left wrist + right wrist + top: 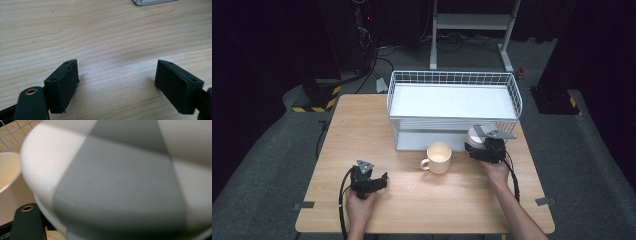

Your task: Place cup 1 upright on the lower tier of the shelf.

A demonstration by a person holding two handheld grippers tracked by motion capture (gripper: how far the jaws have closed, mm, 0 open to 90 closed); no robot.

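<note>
A white and grey checked bowl (474, 135) sits at the front of my right gripper (478, 143), just before the lower shelf of the white wire basket rack (452, 80). The gripper appears shut on it. In the right gripper view the bowl (120, 185) is very close and hides the jaws. A cream mug (438, 157) stands upright on the table to the left of that hand, and its rim (7, 175) appears beside the bowl. My left gripper (377, 181) hovers low over the wooden table (362, 130), open, with bare wood between its jaws (116, 82).
The rack takes up the back middle of the table, and its base corner (150, 2) lies ahead of the left gripper. Its wire mesh (12, 130) is just behind the bowl. Dark floor, cables and a stand frame (472, 22) lie beyond the table.
</note>
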